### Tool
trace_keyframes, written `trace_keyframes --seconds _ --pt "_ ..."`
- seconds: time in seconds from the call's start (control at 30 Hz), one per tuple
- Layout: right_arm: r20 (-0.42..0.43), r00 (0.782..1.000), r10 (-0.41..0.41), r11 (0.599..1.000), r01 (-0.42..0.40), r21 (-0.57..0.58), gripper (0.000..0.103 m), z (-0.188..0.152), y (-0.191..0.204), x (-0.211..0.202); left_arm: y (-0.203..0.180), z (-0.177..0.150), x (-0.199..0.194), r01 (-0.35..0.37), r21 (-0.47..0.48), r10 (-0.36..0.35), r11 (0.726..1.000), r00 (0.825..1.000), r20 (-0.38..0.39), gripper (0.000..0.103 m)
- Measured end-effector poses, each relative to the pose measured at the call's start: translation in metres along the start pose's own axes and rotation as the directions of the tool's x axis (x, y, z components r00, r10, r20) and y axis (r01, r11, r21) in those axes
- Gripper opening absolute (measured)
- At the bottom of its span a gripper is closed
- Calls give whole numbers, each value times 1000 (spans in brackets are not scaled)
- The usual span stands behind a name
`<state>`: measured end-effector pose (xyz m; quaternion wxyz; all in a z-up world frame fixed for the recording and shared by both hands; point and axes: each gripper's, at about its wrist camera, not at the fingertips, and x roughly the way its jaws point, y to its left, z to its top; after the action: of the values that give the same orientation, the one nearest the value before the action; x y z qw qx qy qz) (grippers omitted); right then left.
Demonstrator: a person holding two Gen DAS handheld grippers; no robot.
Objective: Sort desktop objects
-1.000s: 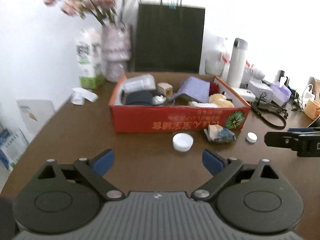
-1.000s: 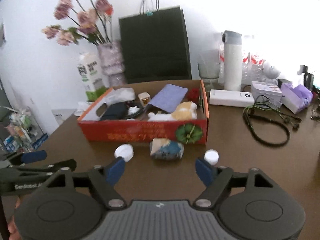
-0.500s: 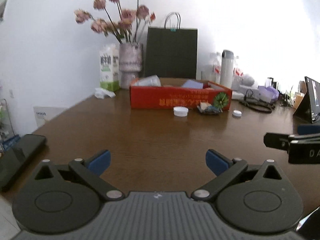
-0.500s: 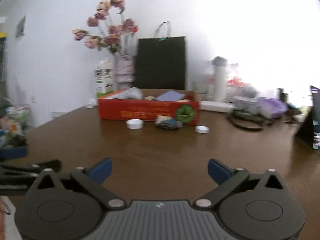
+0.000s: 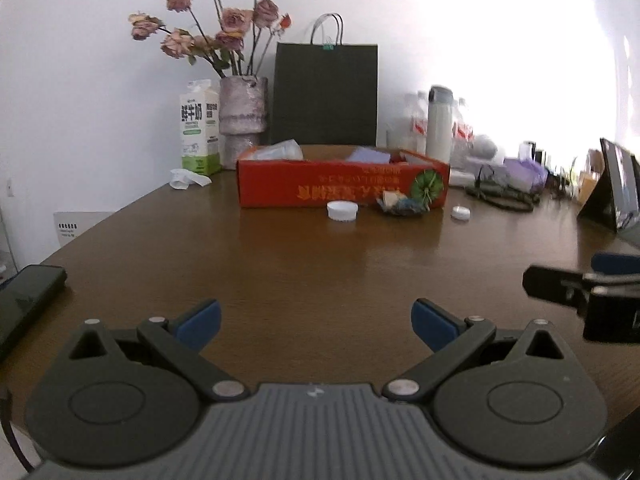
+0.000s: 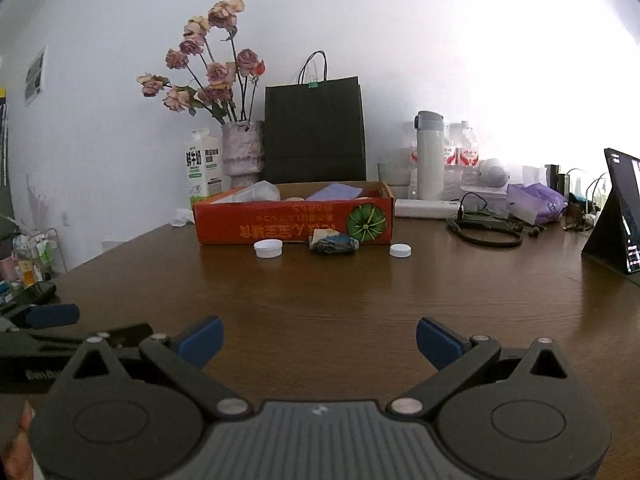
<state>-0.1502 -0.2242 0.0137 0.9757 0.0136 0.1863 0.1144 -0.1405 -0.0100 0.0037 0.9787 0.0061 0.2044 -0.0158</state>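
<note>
Gaping empty, both hand-held grippers (image 5: 316, 322) (image 6: 318, 340)

Red box (image 6: 294, 222), white caps (image 6: 268, 248), brown table (image 6: 360, 300)

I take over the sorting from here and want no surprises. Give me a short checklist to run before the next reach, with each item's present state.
1. Left gripper open, nothing between its blue pads: ok.
2. Right gripper open and empty: ok.
3. Bare brown wooden table between the grippers and the red cardboard box: ok.
4. Loose items in front of the box within view, namely the larger white round cap, the crumpled blue and tan wrapper and the smaller white round cap: ok.
5. Room left inside the box: cannot tell, its front wall hides most of the contents.
</note>
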Motion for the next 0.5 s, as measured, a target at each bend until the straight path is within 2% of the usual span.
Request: trace_keyframes --seconds 0.23,0.37,0.5 --pt "-17 1000 17 1000 -16 27 103 9 -4 11 -1 17 12 20 -16 -20 1000 1000 -22 103" --pt "-39 999 25 1000 -25 1 103 22 -1 23 2 34 34 11 11 -10 1000 995 -102 103" --pt "-66 997 31 999 -32 -12 103 36 -6 44 8 50 54 16 20 -14 1000 994 -113 103"
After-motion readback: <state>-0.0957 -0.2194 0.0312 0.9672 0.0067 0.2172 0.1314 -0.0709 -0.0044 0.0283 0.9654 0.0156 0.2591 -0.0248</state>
